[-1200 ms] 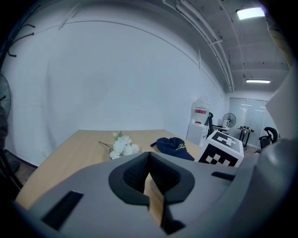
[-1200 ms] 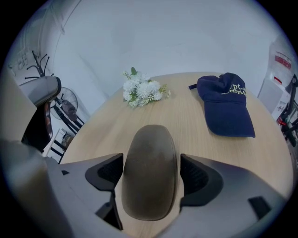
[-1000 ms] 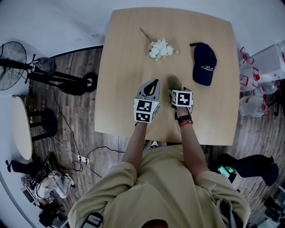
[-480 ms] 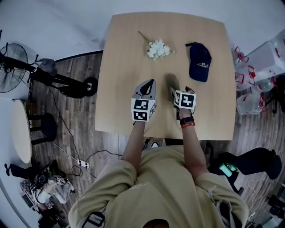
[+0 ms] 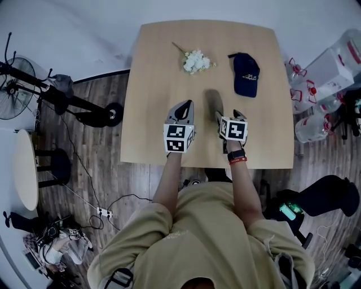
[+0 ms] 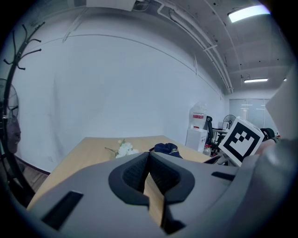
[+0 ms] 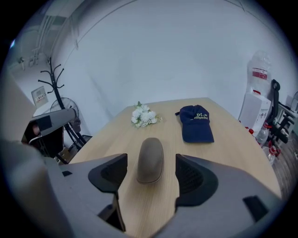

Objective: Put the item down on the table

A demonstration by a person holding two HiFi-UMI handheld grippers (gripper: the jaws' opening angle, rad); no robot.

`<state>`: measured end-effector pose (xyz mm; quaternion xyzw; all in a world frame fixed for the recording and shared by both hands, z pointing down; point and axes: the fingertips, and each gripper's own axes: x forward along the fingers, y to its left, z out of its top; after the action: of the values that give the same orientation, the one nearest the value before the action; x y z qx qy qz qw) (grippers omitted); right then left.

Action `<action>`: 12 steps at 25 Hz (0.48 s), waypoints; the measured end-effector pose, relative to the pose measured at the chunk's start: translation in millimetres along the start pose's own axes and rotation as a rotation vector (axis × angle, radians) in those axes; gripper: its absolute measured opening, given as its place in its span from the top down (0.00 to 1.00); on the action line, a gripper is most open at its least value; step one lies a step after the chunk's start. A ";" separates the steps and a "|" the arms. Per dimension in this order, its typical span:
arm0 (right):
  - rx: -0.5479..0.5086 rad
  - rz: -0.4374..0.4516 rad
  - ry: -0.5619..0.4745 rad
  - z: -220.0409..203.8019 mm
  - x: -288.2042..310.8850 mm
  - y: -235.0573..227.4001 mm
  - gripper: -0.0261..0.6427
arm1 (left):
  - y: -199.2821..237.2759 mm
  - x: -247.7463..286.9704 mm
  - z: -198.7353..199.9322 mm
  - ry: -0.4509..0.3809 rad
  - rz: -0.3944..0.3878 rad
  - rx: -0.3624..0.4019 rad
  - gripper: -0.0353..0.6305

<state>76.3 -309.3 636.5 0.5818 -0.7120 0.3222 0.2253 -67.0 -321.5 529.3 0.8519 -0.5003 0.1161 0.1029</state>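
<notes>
Brown oval item (image 7: 150,160) lying flat on the wooden surface (image 5: 152,84), centre of the head view, right claw (image 5: 229,115) just below it, wide, lately narrowing, nothing gripped, left claw (image 6: 149,160) pinched together, empty.

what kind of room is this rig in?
Probably an office or meeting room: a large wooden table on a wood-plank floor, a water dispenser by the white wall, and a ceiling strip light overhead.
</notes>
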 end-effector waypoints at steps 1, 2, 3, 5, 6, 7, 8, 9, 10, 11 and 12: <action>-0.002 -0.001 -0.010 -1.1 -6.3 0.8 0.46 | -2.1 -5.8 0.2 -0.003 0.001 0.001 0.91; -0.003 -0.003 -0.020 -1.8 -12.5 1.7 0.46 | -3.8 -11.4 0.3 -0.006 0.002 0.003 0.91; -0.005 -0.006 -0.031 -2.1 -18.7 2.7 0.47 | -5.3 -16.9 0.5 -0.009 0.003 0.004 0.91; -0.010 -0.014 -0.053 -2.8 -31.2 4.5 0.51 | -8.7 -28.0 1.6 -0.021 0.004 0.005 0.91; -0.013 -0.016 -0.062 -3.6 -37.7 5.5 0.51 | -10.9 -33.8 2.2 -0.026 0.004 0.006 0.91; -0.015 -0.017 -0.070 -4.8 -44.4 6.6 0.51 | -13.5 -39.7 2.8 -0.030 0.003 0.007 0.91; -0.015 -0.018 -0.078 -6.3 -51.5 7.6 0.52 | -16.5 -45.5 3.4 -0.034 0.003 0.008 0.91; -0.014 -0.018 -0.088 -7.9 -58.7 8.6 0.53 | -19.8 -51.4 4.1 -0.038 0.002 0.011 0.91; -0.014 -0.018 -0.098 -9.2 -65.8 9.8 0.54 | -22.9 -57.0 4.9 -0.042 0.001 0.013 0.91; -0.013 -0.017 -0.109 -10.2 -72.4 11.4 0.55 | -25.6 -62.4 6.0 -0.046 0.000 0.017 0.91; -0.013 -0.015 -0.119 -11.0 -78.7 13.1 0.57 | -28.0 -67.5 7.0 -0.050 -0.001 0.020 0.91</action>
<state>80.4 -246.1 586.8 0.6037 -0.7220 0.2805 0.1887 -73.7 -254.2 500.7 0.8558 -0.5010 0.0998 0.0819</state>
